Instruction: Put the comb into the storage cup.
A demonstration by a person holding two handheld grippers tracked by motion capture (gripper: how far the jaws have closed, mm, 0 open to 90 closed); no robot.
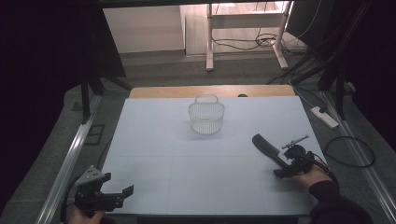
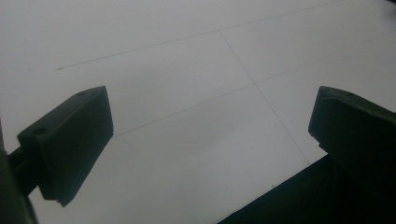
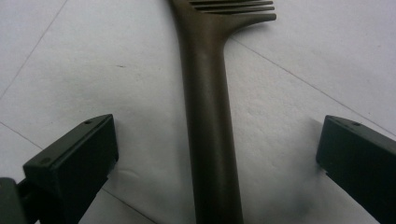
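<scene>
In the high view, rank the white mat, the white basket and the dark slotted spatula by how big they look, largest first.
1. White mat, covering most of the tabletop.
2. White basket and dark slotted spatula: too close to rank. The spatula looks longer but much thinner, and it lies nearer the camera, which flatters its size.

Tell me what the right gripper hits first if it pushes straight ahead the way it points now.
Probably the dark slotted spatula: its handle lies on the table between the right gripper's open jaws, untouched, running straight ahead. How far off is unclear.
</scene>
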